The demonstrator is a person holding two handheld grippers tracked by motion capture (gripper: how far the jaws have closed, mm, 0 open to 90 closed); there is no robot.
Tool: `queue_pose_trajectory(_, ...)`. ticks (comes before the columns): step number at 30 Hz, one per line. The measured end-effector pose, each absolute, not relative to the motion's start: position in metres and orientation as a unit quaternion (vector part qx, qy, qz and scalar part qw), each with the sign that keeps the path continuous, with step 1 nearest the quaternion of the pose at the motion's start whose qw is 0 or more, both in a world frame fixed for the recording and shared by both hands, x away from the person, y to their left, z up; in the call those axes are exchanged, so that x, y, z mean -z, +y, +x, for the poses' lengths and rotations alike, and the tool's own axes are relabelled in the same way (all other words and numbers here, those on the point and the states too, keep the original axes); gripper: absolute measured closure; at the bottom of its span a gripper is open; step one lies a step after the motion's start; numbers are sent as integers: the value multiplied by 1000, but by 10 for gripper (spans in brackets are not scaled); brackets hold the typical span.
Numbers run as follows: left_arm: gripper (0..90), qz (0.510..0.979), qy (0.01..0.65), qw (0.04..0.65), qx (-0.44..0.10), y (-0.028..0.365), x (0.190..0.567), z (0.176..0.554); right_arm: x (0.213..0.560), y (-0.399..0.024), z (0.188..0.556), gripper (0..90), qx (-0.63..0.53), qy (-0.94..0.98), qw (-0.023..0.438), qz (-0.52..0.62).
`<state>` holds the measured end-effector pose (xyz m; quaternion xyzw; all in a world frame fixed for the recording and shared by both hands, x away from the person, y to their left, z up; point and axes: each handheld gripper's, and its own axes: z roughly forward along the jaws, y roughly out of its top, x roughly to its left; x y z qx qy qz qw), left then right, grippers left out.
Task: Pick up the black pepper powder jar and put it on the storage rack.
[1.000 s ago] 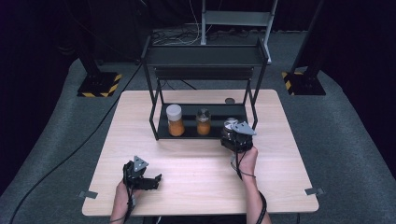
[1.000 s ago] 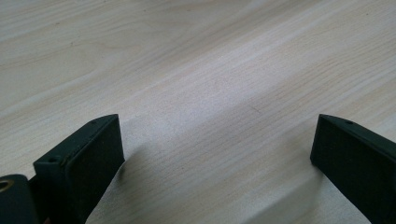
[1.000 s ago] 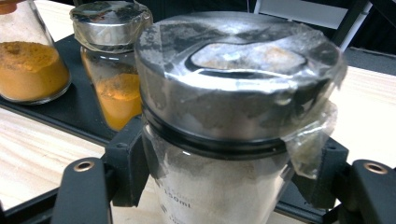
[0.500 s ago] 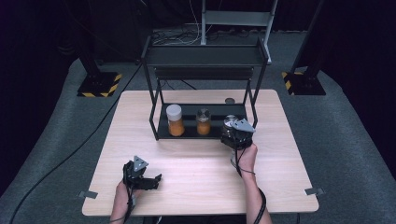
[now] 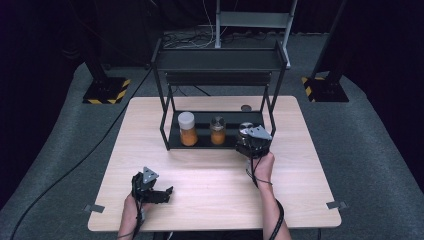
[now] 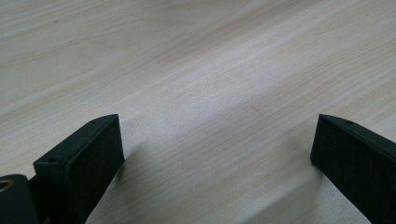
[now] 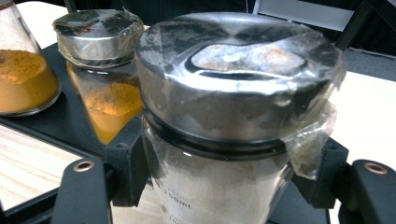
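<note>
Right tool (image 5: 248, 138) clamped on metal-lidded jar (image 7: 224, 116) of pale powder at rack (image 5: 220, 55) shelf edge, two orange-powder jars (image 7: 100, 93) just left of it, left tool (image 5: 162, 192) jaws apart over bare counter (image 5: 210, 175).

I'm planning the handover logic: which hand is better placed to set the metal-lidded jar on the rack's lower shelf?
Right. The right gripper is clamped on the metal-lidded jar at the rack's lower shelf. The left gripper rests open near the table's front edge.

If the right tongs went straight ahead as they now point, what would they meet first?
Probably the foil-capped jar of orange powder, standing on the rack just beyond the grey-powder jar that the right tongs grip; depth is uncertain.
</note>
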<state>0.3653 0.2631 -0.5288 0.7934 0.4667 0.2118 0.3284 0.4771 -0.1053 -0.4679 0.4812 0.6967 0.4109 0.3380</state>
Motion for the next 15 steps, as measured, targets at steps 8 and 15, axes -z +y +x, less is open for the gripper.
queue_pose_trajectory(8, 23, 794, 465, 328, -215, 263, 529, 365, 468, -107, 479, 302, -412, 693, 339, 485)
queue_pose_trajectory(15, 23, 794, 466, 328, -214, 263, 529, 365, 469, -110, 482, 302, -412, 689, 337, 492)
